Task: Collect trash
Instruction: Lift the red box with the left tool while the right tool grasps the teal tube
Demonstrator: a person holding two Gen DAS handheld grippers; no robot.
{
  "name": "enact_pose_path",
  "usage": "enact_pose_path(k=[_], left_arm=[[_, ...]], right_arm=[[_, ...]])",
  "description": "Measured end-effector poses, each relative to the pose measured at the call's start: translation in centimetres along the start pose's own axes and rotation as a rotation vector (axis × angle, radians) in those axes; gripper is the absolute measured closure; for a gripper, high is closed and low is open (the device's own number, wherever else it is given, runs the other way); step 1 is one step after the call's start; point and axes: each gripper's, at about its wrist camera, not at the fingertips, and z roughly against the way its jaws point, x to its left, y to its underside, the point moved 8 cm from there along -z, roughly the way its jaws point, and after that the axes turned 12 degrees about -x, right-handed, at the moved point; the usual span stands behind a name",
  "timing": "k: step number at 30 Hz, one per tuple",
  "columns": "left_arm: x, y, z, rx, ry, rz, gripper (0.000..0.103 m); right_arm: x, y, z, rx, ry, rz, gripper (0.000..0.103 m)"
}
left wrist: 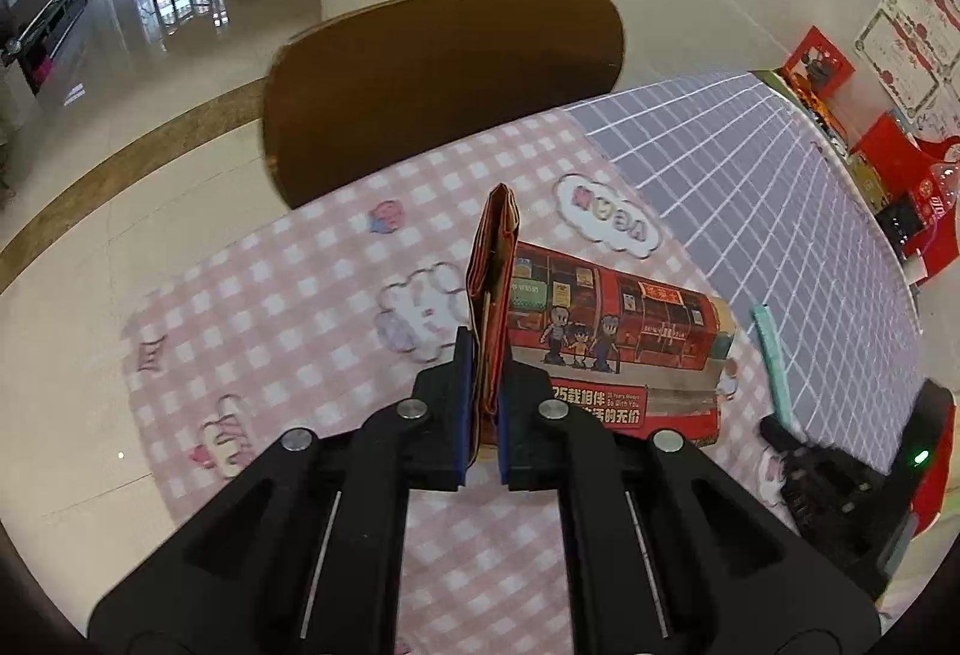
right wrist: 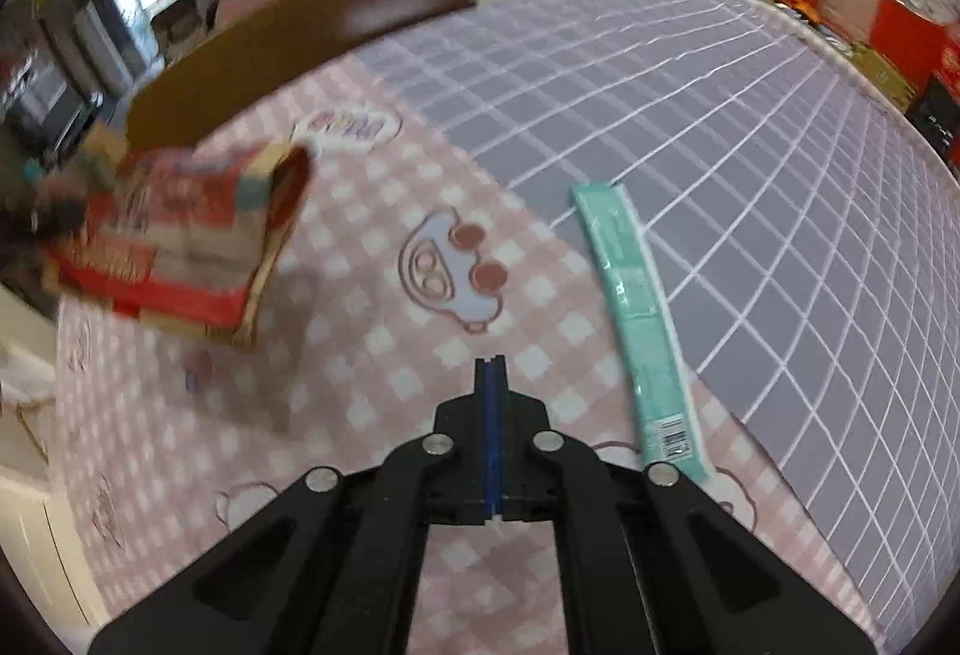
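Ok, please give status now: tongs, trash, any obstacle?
Left tongs shut on red paper bag. Right tongs shut, empty. Teal wrapper lies beside them on table. No obstacle.

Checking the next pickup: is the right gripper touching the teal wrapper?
Apart. The right wrist view shows the right gripper shut on nothing, with pink checked cloth visible between it and the teal wrapper.

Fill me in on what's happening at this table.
A person is collecting trash with two handheld claws. The left claw is shut on the folded edge of a red printed paper bag, holding it above the checked tablecloth. The right claw is shut and empty, beside a teal wrapper lying on the cloth.
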Motion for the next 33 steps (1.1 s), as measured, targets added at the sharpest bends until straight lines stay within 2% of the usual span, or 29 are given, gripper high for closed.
enact_pose_path(k=[1, 3, 8, 15, 18, 21, 28, 33], left_arm=[[0.4, 0.0, 0.1, -0.011, -0.017, 0.000, 0.096], [0.2, -0.1, 0.2, -0.043, -0.030, -0.013, 0.096], [-1.8, -0.2, -0.6, -0.105, -0.052, -0.053, 0.096], [-3.4, 0.4, -2.6, -0.104, -0.098, -0.096, 0.096], [-3.6, 0.4, -3.1, -0.102, -0.113, -0.107, 0.096], [-3.7, 0.5, -3.3, -0.095, -0.117, -0.108, 0.096], [-3.6, 0.3, -2.2, -0.095, -0.110, -0.110, 0.096], [-2.4, 0.2, -0.4, -0.094, -0.094, -0.099, 0.096]], right_arm=[[-0.6, -0.3, 0.2, -0.013, 0.028, -0.011, 0.081], [-1.6, -0.7, 0.5, -0.045, 0.050, -0.036, 0.064], [-4.3, -0.5, -0.5, -0.037, 0.115, -0.043, 0.064], [-6.5, 0.0, -2.6, 0.003, 0.086, -0.056, 0.063], [-6.5, -0.2, -3.0, -0.004, 0.078, -0.043, 0.064], [-6.7, -0.3, -3.0, -0.005, 0.081, -0.031, 0.075], [-6.4, -0.2, -2.9, 0.023, 0.082, -0.025, 0.080], [-5.0, 0.9, -1.5, 0.054, 0.031, -0.080, 0.081]])
